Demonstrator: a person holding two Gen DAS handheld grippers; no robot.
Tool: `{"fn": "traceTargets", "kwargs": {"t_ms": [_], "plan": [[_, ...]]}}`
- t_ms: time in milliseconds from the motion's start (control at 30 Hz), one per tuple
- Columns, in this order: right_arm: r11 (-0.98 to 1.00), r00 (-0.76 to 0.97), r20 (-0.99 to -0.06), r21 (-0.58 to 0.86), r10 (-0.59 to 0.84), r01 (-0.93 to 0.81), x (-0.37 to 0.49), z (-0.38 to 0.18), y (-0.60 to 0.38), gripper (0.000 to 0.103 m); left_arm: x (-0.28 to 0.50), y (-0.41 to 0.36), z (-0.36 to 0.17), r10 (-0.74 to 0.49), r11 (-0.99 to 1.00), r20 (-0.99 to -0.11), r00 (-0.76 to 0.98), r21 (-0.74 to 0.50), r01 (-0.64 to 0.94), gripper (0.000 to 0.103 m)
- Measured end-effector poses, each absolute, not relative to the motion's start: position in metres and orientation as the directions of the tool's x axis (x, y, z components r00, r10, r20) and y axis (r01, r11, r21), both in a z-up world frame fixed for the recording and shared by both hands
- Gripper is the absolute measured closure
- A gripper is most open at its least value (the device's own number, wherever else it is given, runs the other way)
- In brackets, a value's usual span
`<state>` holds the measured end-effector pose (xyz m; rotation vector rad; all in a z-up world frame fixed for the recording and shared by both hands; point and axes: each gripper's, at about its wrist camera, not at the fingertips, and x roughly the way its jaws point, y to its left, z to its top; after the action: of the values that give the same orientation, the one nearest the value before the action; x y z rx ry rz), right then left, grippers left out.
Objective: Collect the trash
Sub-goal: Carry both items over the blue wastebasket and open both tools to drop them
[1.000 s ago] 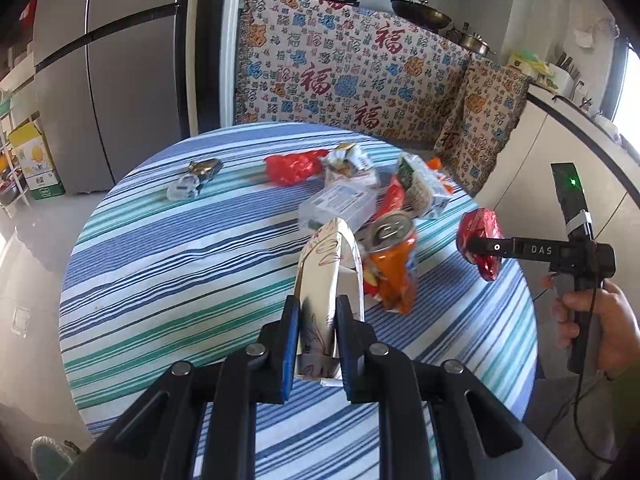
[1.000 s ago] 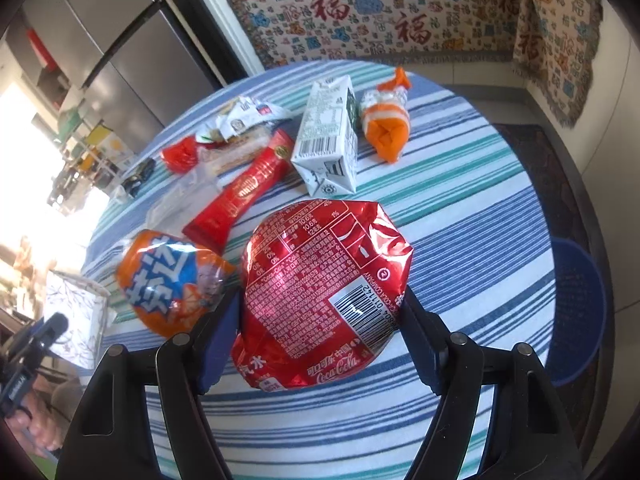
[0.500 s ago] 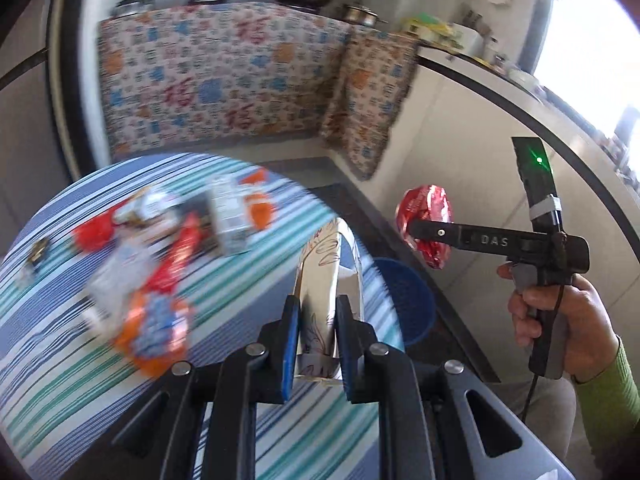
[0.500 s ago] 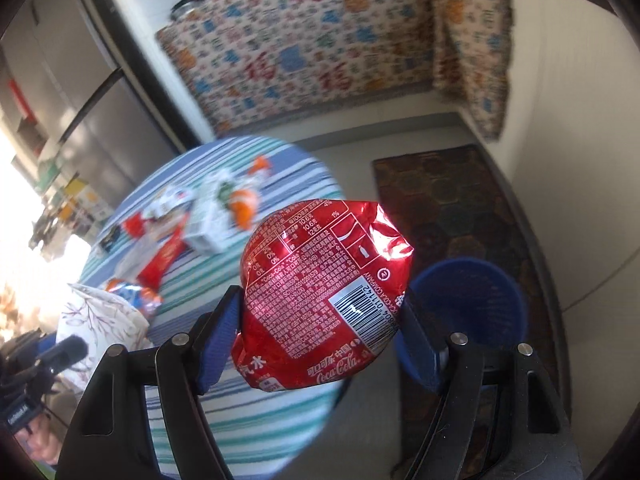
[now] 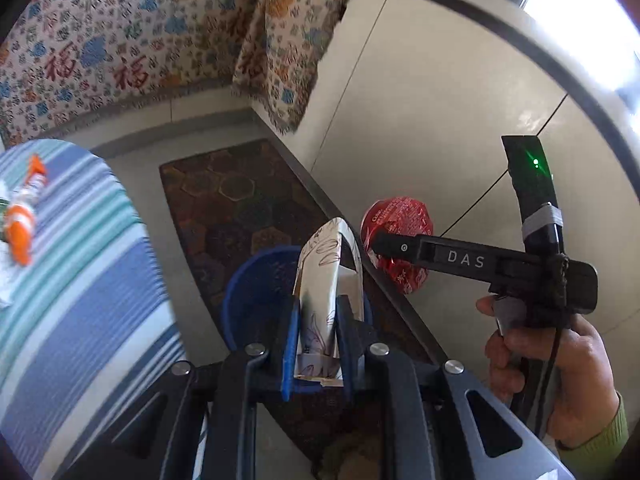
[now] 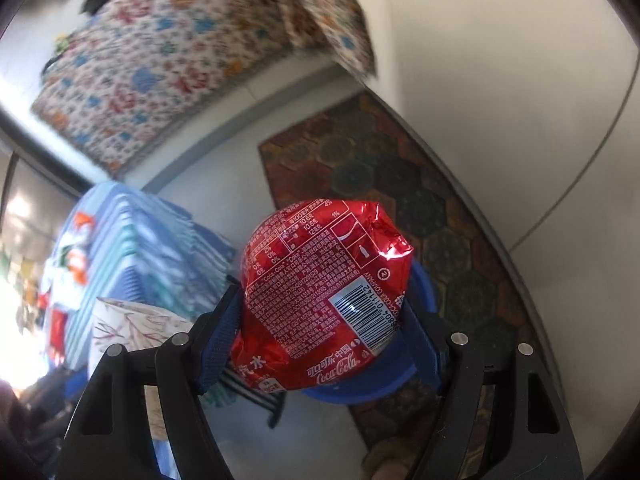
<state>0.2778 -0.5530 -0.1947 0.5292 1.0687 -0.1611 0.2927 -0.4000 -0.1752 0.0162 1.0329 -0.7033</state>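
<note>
You hold a crumpled red Coca-Cola wrapper point(image 6: 324, 300) barcode-up and a flattened white paper cup point(image 5: 326, 300) with a leaf print, upright, both above the blue trash basket point(image 5: 248, 304) on the floor.

Kitchen corner. Patterned cloth point(image 5: 120, 40) with red characters, blue and orange florals, draped across the back wall units; second panel point(image 5: 288, 40) hanging over the cabinet end at right. Cream cabinet fronts point(image 5: 420, 128) with a dark countertop edge above. Bright window light point(image 5: 580, 4) top right, blown out. Pale grey floor point(image 5: 132, 192). Dark hexagon-pattern rug point(image 5: 240, 208) running along the cabinet base. Round table point(image 5: 72, 304) at left under a blue, teal and white striped cloth. Right wrist view motion-blurred.
</note>
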Motion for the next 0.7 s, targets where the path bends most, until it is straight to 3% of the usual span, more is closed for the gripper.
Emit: {"fn": "traceTargets", "kwargs": {"t_ms": [400, 700], "plan": [[0.78, 0.414, -0.888, 0.4, 0.2, 0.481, 0.294, -0.277, -0.604, 0.026, 0.335, -0.446, -0.261, -0.467, 0.816, -0.842, 0.271, -0.291, 0.5, 0.085], [0.75, 0.407, -0.882, 0.433, 0.239, 0.5, 0.298, -0.295, -0.61, 0.025, 0.333, -0.459, -0.288, -0.43, 0.826, -0.864, 0.26, -0.261, 0.499, 0.084]]}}
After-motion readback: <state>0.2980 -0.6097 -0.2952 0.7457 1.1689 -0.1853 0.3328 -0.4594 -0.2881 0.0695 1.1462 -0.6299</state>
